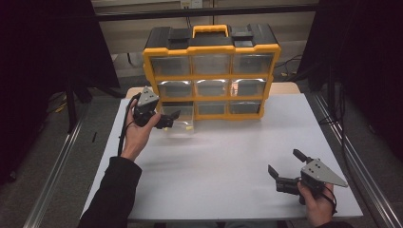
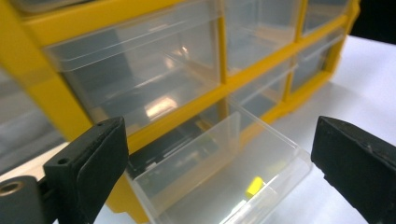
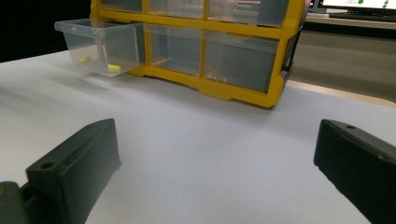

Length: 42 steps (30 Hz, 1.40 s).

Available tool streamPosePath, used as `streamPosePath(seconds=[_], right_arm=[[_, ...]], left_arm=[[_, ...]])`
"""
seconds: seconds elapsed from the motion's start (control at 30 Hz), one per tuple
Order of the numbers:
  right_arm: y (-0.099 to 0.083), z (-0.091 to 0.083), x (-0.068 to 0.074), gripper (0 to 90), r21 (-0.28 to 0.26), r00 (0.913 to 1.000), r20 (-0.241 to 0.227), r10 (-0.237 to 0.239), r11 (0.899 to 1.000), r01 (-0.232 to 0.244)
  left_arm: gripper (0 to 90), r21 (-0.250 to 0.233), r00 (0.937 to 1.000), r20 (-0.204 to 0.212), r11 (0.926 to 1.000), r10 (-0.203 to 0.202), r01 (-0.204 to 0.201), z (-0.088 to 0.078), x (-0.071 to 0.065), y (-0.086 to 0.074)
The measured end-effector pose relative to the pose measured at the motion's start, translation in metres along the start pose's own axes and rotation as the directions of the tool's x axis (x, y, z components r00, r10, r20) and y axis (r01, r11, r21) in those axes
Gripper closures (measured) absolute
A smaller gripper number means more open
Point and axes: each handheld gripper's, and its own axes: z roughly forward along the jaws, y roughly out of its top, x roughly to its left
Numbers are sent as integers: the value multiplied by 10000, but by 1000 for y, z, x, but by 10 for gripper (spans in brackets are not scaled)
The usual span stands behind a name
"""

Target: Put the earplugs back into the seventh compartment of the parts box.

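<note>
From the high view, the left gripper [image 1: 172,119] sits right by the pulled-out bottom-left drawer [image 1: 179,118] of the yellow organizer [image 1: 212,71], jaws spread, nothing pinched. The right gripper [image 1: 285,165] hangs over the white table [image 1: 214,156] near its front right corner, well apart from the organizer, jaws spread too.

Left gripper view: the clear drawer [image 2: 224,177] sticks out between the wide-open jaws, a small yellow piece [image 2: 254,185] lying inside it.

Right gripper view: both jaws wide apart over bare table [image 3: 196,140], the drawer [image 3: 100,44] far off with yellow bits [image 3: 113,68] inside.
</note>
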Motion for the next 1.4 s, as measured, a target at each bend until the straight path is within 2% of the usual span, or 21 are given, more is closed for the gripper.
streamPosePath(seconds=[0.07, 0.13, 0.4, 0.5, 0.67, 0.8, 0.87, 0.93, 0.97, 1.1, 1.13, 1.17, 1.2, 1.23, 1.3, 1.4], right_arm=[[0, 0, 0, 0, -9, 10000, 4, -5, 10000, 5], [0, 0, 0, 0, -22, 10000, -3, 11, 10000, -11], [0, 1, 0, 0, -24, 10000, 38, 23, 10000, -23], [0, 0, 0, 0, -45, 10000, 38, 40, 10000, -40], [0, 0, 0, 0, -26, 10000, 58, 34, 10000, -34], [0, 0, 0, 0, -45, 9999, 88, 56, 10000, -55], [0, 0, 0, 0, -47, 9999, 106, 55, 10000, -55], [0, 0, 0, 0, -55, 9999, 106, 51, 10000, -51], [0, 0, 0, 0, -58, 9999, 112, 43, 10000, -43], [0, 0, -1, 0, -50, 9999, 123, 45, 10000, -44], [0, 0, -1, 0, -60, 9999, 130, 54, 10000, -54], [0, 0, -1, 0, -71, 9999, 145, 54, 10000, -53], [0, 0, -1, 0, -59, 9999, 127, 44, 10000, -44], [0, 0, 0, 0, -56, 9999, 119, 58, 10000, -57], [0, -1, -1, 0, -61, 9999, 119, 49, 10000, -48], [0, -1, -1, 0, -80, 9999, 144, 71, 9999, -70]], left_arm=[[43, -509, 9990, -99, 9978, -437, 432, -2, -3, -7], [42, -692, 9979, -107, 9956, -644, 635, -4, -5, -14], [31, -1253, 9945, -164, 9870, -1031, 1002, -11, -13, -30], [31, -1416, 9918, 106, 9816, -1277, 1279, -15, -17, -36], [31, -1293, 9922, 129, 9838, -1238, 1245, -22, -22, -49], [32, -1497, 9901, 54, 9789, -1401, 1393, -26, -29, -64], [32, -1485, 9906, -288, 9806, -1336, 1279, -28, -31, -71], [33, -1585, 9859, -351, 9749, -1639, 1564, -29, -32, -78], [33, -1530, 9852, -307, 9748, -1687, 1622, -29, -32, -80], [32, -1405, 9869, -256, 9780, -1593, 1542, -31, -37, -90], [32, -1400, 9849, -160, 9757, -1725, 1686, -31, -38, -92], [32, -1340, 9849, -175, 9765, -1725, 1686, -32, -39, -94], [31, -1328, 9876, -412, 9805, -1516, 1450, -32, -42, -96], [29, -1296, 9892, -467, 9828, -1387, 1317, -33, -44, -98], [28, -1154, 9894, -299, 9837, -1421, 1378, -36, -49, -105], [24, -1162, 9888, -335, 9832, -1455, 1407, -41, -53, -110]])
